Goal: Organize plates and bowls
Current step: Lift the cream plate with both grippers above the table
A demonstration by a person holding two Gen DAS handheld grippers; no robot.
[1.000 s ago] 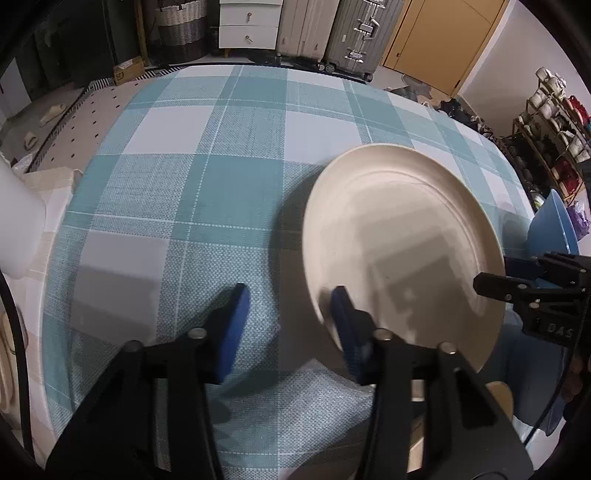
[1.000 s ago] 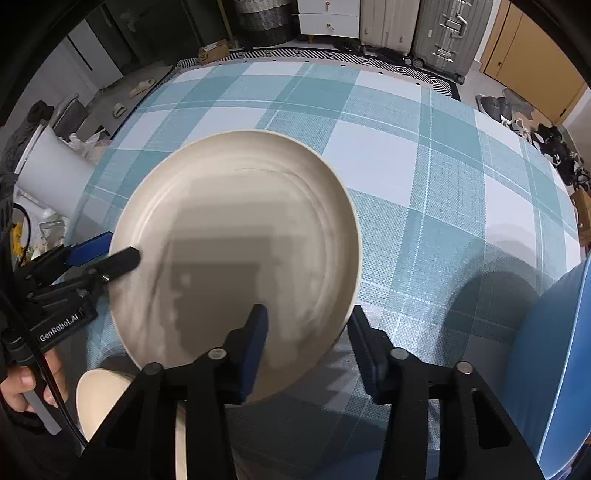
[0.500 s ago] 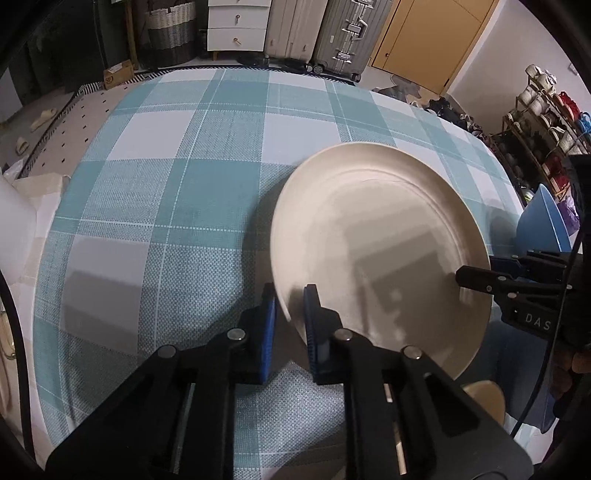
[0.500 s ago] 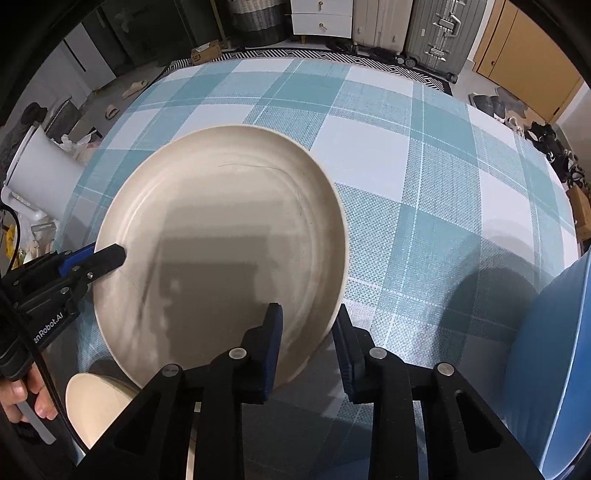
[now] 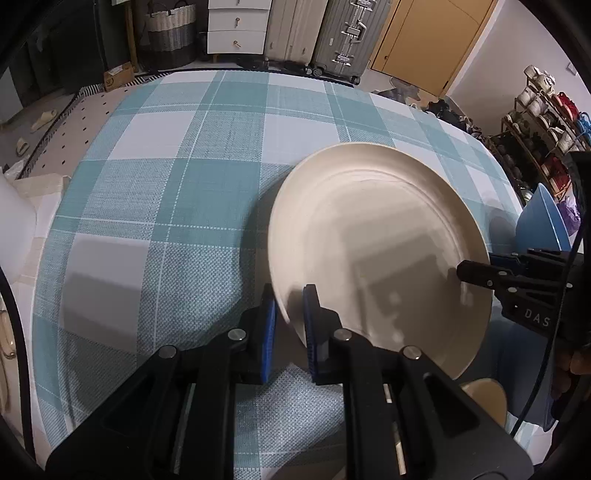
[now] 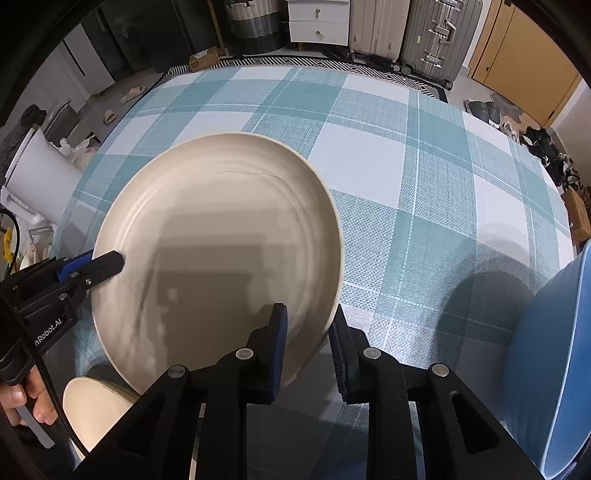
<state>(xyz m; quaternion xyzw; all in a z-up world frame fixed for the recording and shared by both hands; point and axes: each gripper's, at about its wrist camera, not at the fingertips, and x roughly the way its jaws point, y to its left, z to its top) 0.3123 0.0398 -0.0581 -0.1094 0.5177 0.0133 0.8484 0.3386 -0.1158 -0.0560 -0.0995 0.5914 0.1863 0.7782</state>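
Both grippers have closed in since a second ago, when their blue pads stood wide apart on either side of the plate's edge. Now the left gripper is clamped tight on the near rim of the cream plate, one pad under the rim and one on top. The right gripper has just been closing too, with the plate's rim between its pads; the left-hand pad lies on the plate, but the right-hand pad looks a tiny bit off the rim, so it is hard to say if it is pinching yet. The plate sits in the middle of each picture, tilted, with its near edge held above the blue and white checked tablecloth. A small cream bowl peeks out at the lower left of the right wrist view, just under the plate. A blue bowl stands at the right edge of that view. A hand holds the left gripper's handle at the lower left corner. Past the far side of the table are grey suitcases, a white chest of drawers, a woven basket and a yellow door. A shoe rack fills the upper right of the left wrist view.
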